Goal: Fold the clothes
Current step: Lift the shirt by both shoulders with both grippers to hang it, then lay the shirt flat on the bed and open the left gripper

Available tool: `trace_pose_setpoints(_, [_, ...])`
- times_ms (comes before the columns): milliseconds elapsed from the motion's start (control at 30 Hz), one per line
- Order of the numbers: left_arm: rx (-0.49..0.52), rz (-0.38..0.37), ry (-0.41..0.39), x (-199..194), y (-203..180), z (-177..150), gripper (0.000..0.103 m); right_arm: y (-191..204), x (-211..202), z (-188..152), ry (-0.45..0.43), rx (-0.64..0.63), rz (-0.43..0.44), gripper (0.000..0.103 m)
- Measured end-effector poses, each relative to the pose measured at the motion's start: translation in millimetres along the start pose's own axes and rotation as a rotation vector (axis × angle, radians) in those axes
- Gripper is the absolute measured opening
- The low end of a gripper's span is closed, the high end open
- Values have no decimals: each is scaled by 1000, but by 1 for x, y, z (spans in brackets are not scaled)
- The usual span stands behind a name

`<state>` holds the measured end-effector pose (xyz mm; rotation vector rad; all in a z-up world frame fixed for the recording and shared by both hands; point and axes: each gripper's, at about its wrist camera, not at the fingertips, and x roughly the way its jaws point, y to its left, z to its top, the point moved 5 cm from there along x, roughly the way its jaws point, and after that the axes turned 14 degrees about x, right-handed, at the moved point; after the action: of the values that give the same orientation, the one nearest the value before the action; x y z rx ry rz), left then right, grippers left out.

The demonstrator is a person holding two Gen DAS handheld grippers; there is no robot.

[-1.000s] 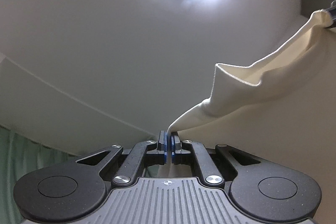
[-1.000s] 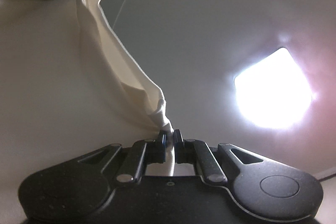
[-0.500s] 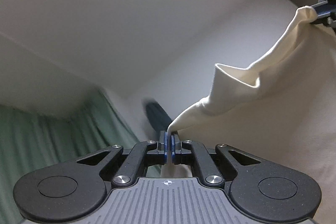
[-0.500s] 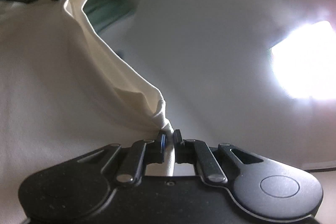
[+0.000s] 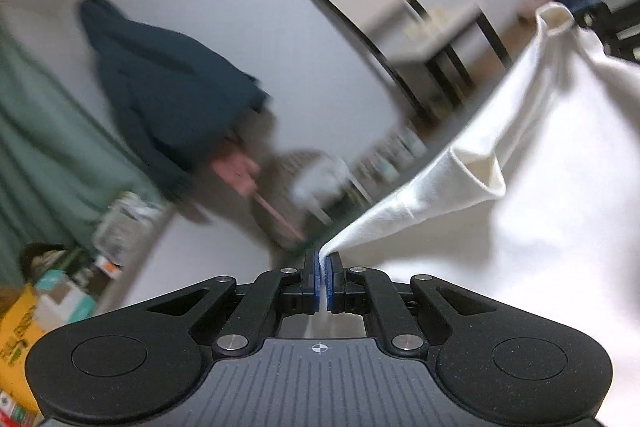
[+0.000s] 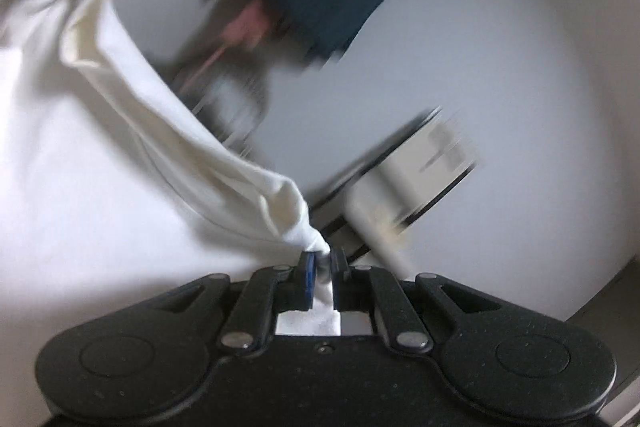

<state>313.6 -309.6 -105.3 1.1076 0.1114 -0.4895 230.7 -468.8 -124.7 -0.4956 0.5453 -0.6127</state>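
Blurred room, pale wall behind | we hold the white garment (image 5: 540,187) aloft, its top edge strung between both grippers | left gripper (image 5: 324,267) clamped on one corner, right gripper (image 6: 322,263) on the other | risk: a thin pinch could slip if we jerk | garment's lower part cut off, folding surface unseen.
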Motion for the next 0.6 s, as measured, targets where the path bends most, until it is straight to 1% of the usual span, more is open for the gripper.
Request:
trace_pose_setpoints(67, [24,-57,51,31,-31,-6,4,0,22,-21,74,11,49,7])
trace_pose_setpoints(133, [8,-75,82,47,-31,-2,4,29,60,-8,124,54,107,8])
trace_pose_setpoints(167, [-1,-83,97,54,-29,3,4,32,69,3,142,76,134,8])
trace_pose_setpoints(233, [-21,-101,130,69,-25,12,5,17,52,25,170,137,158,7])
trace_pose_setpoints(267, [-40,-122,158,77,-24,10,5,9,44,36,184,168,171,8])
trace_pose_setpoints(300, [-67,-159,196,90,-22,7,4,3,4,33,216,222,191,8])
trace_pose_setpoints(367, [-133,-198,236,93,-19,1,5,-10,34,45,289,330,241,10])
trace_pose_setpoints(400, [-171,-214,251,92,-17,-1,9,-18,34,47,311,357,262,13])
trace_pose_setpoints(433, [-222,-234,263,88,-12,-5,24,-27,33,49,333,382,284,24])
trace_pose_setpoints(467, [-273,-253,275,84,-6,-8,35,-41,39,54,336,414,306,43])
trace_pose_setpoints(500, [-321,-270,283,79,-1,-13,63,-37,55,58,332,449,326,53])
trace_pose_setpoints(533, [-359,-279,279,69,6,-20,87,-49,47,57,327,494,351,67])
trace_pose_setpoints(567, [-392,-283,272,58,14,-29,94,-64,37,48,333,545,376,68])
trace_pose_setpoints(600, [-408,-272,252,40,25,-39,96,-78,27,40,339,597,401,69])
